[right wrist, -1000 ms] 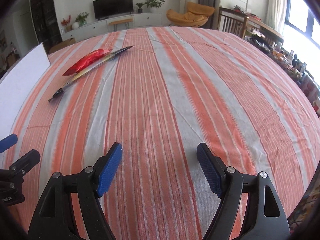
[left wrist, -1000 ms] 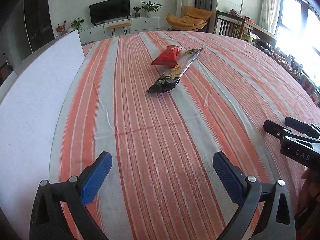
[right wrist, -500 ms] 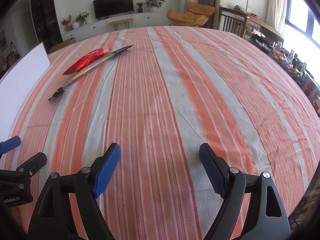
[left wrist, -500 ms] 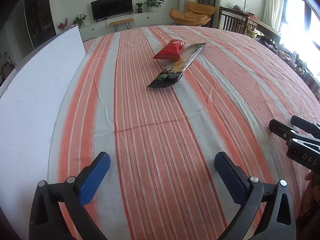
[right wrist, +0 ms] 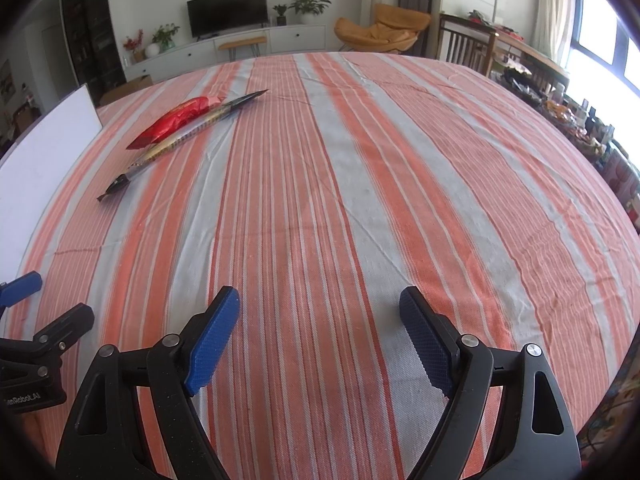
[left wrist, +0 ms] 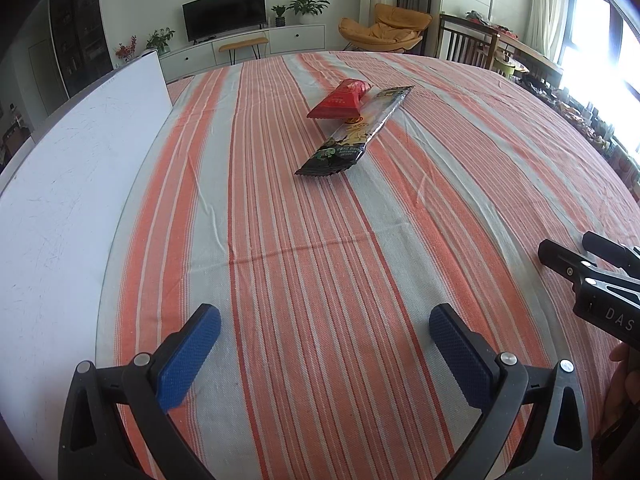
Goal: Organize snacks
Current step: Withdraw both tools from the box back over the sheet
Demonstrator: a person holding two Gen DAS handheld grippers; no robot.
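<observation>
Striped tablecloth [left wrist: 320, 272]: covers the whole table; bare in front of both claws.
White board [left wrist: 72, 184]: lies along the left edge.
Left gripper [left wrist: 325, 354]: fingers spread apart, empty; over the last second the snacks have grown larger in its view, so it is closing in.
Right gripper [right wrist: 320, 338]: spread apart, empty, barely shifted.
Long dark snack packet [left wrist: 356, 136]: mid-table, well ahead.
Red snack packet [left wrist: 340, 100]: touching its far side; neither sorted yet.

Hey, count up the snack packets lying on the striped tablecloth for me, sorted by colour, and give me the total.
Red packet: 1
Long dark packet: 1
Total: 2, lying side by side and overlapping on the tablecloth.
</observation>
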